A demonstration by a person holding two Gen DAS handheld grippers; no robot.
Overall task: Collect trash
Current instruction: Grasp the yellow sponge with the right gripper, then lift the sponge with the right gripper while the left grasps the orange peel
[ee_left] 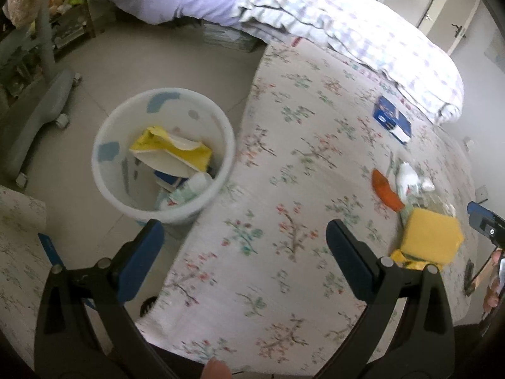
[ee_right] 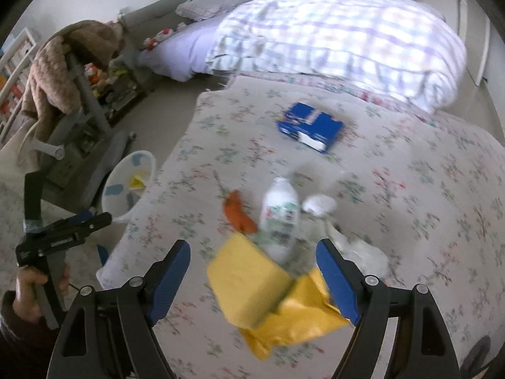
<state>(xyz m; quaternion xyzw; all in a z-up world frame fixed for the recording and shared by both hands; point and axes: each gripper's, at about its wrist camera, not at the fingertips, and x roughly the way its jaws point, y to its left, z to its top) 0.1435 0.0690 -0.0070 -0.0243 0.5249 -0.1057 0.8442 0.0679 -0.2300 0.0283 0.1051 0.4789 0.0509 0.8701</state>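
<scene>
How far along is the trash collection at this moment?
Partly done: the white bin on the floor already holds a yellow package and other scraps. Nothing is in hand: the left gripper and right gripper are both open. Left on the bed: yellow box, yellow bag, bottle, orange wrapper, blue box and white scraps.
</scene>
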